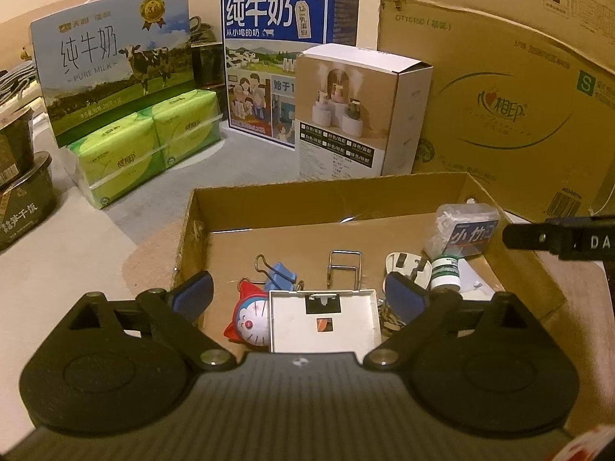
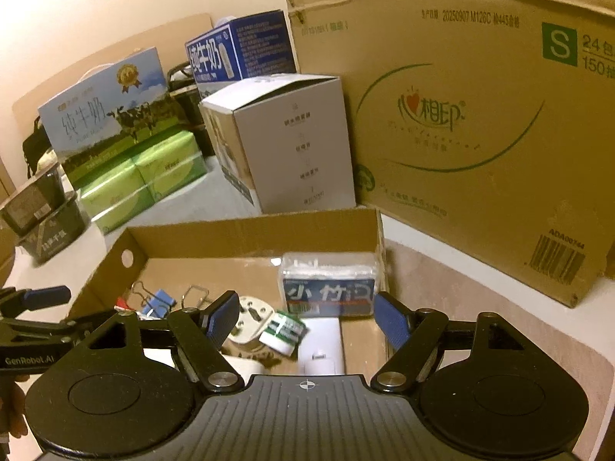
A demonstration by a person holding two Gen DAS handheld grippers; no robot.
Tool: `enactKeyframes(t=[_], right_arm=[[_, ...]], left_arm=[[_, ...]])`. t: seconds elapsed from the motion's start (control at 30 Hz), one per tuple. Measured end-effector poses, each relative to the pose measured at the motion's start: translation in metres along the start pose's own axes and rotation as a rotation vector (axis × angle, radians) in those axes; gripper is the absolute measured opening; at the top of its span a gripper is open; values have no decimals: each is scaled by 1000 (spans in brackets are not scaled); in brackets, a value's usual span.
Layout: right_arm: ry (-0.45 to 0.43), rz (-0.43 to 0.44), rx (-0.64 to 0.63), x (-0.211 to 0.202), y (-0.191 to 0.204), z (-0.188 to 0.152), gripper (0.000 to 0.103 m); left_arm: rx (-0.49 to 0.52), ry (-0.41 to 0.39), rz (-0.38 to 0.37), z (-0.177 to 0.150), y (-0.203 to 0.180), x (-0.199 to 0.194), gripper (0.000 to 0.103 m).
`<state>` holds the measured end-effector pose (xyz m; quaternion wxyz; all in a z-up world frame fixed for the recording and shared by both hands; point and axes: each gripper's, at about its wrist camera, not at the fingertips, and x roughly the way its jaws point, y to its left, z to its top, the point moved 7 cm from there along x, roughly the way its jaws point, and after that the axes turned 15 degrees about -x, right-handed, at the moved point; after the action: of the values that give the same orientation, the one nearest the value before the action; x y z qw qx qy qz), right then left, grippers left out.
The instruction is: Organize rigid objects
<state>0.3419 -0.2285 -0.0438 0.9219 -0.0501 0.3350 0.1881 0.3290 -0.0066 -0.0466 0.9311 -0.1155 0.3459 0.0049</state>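
Brown cardboard tray at frame centre holds a blue binder clip, a cartoon cat toy, a white square plate, a white plug, a green-and-white roll and a clear toothpick box. Both the left gripper and right gripper hover released above it, grasping nothing. Milk cartons, green tissue packs and a large carton crowd the upper frame.
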Motion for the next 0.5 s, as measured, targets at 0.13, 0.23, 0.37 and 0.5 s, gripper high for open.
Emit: enactKeyframes(t=[0.13,0.23,0.37,0.5], right_arm=[[15,7,-5,-3,4,-5,77],[28,15,-2,-8,7,-9,77],[44,15,-1,-17,13,-17,77],[58,19,-1,-29,21,-26,77]], left_arm=[[-10,-7,8,0,2,-6,100],[-29,2,10,-1,4,-11,103],[-42,3,21,-4,5,-21,103],[-62,12,15,-9,6,-34,103]])
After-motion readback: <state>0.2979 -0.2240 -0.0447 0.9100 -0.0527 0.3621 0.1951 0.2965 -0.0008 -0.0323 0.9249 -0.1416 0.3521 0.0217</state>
